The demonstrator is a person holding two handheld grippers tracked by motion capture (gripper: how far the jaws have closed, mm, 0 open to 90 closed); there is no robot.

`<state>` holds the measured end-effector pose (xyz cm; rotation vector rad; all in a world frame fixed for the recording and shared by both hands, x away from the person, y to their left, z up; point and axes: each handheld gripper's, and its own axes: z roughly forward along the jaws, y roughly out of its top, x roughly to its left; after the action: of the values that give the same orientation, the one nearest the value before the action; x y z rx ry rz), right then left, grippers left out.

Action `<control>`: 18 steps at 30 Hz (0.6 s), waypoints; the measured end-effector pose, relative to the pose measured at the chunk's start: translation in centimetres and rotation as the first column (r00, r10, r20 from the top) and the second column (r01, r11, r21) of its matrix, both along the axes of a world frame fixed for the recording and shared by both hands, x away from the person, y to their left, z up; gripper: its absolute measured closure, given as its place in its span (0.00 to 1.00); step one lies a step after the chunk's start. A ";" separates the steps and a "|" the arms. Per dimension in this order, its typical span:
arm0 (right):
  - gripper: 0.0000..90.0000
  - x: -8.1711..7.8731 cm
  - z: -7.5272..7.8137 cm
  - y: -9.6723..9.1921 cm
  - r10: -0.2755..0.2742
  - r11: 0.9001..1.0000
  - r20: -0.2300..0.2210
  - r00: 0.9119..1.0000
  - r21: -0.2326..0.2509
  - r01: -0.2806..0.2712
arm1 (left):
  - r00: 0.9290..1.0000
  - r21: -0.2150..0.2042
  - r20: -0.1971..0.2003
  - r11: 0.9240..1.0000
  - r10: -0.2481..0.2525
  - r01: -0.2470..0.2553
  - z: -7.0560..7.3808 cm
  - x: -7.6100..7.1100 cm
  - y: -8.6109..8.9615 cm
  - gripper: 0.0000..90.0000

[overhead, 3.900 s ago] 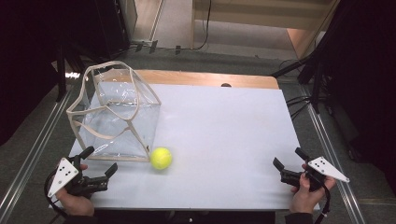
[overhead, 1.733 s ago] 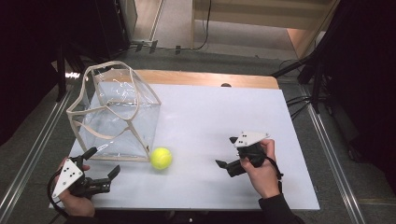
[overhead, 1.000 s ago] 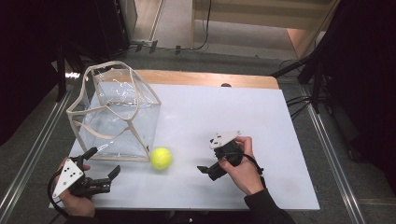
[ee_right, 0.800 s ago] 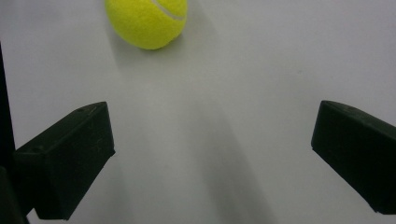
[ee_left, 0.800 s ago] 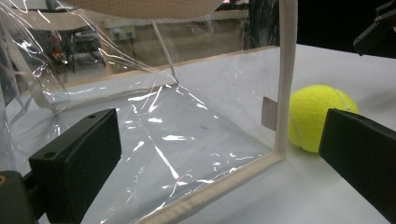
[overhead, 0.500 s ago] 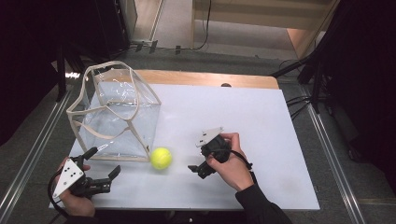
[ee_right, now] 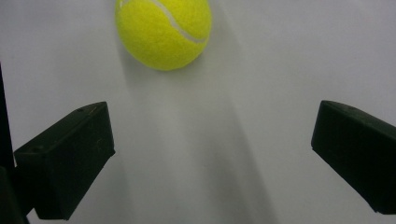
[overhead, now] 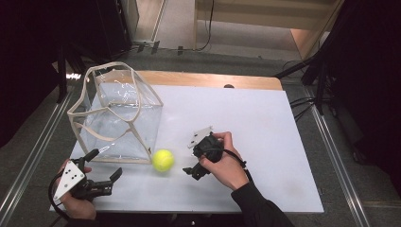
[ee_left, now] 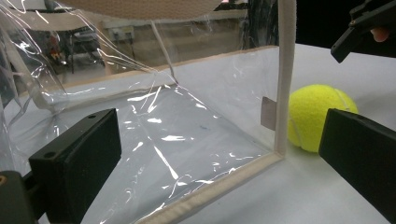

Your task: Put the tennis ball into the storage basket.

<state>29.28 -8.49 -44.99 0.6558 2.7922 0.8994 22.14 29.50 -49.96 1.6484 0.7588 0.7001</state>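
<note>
Dark curtains and grey floor surrounded the white counter (overhead: 246, 123), whose far edge showed a strip of bare wood. On it, toward ten o'clock, stood a clear plastic bag (overhead: 118, 123) with cream fabric trim and straps, its mouth open upward. A tennis ball (overhead: 163, 160) lay on the bare surface just off the bag's near right corner, at about seven o'clock from the counter's middle.

The right tongs (overhead: 191, 171) sat at three o'clock of the ball, near it but apart, their jaws spread wide. In the right gripper view the ball lay ahead at twelve o'clock, beyond the jaw tips and a little left of the gap's centre. Judging from that, the step in hand was a reach for the ball, and doing it well would have meant steering slightly left so the ball sat centred, keeping the jaws low and level with its widest part, and closing gently, since a round ball would roll away from a one-sided nudge, perhaps against the bag's wall.

The left tongs (overhead: 101, 172) rested at the near left corner, also spread and holding nothing, aimed at the bag's lower edge.

The ball was bright yellow-green, fuzzy, with a pale curved seam across its top.
</note>
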 end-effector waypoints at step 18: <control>0.00 1.0 0.3 3.3 0.047 0.995 -0.053 0.998 -0.080 -0.051 | 1.000 -0.002 -0.001 1.000 -0.005 0.005 0.0 0.0 0.0 0.00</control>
<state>30.31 -5.21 -44.72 0.6095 2.8842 0.7828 22.15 29.51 -49.92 1.6486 0.7556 0.6946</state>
